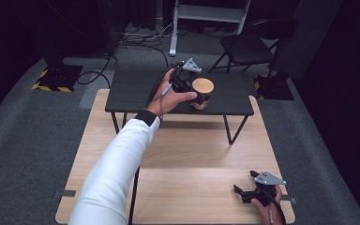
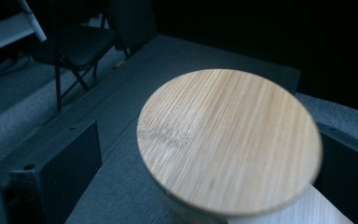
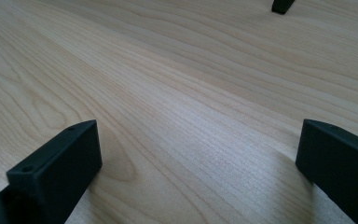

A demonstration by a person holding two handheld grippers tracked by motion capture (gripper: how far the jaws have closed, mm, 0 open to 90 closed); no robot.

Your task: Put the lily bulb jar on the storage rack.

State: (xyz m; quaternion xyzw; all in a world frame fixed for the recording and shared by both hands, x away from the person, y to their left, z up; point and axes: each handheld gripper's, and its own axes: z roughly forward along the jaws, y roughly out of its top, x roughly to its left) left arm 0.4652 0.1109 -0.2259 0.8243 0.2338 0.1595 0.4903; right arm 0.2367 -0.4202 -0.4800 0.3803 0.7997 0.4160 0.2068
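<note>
A jar with a round bamboo lid (image 1: 202,86) stands on the small black table (image 1: 136,91) at the back. My left gripper (image 1: 195,93) is held around it from the left, open. In the left gripper view the lid (image 2: 228,140) sits between the two black jaws. The left jaw stands clear of the lid, and the lid overlaps the right jaw's edge. My right gripper (image 1: 244,182) rests open at the front right of the light wooden table (image 1: 187,154). Nothing but bare wood lies between its jaws (image 3: 198,135).
The black table stands on thin legs on the far half of the wooden table; one foot (image 3: 282,5) shows ahead of the right gripper. Behind are a black folding chair (image 1: 248,47), a white stand (image 1: 206,14) and cables on the grey carpet.
</note>
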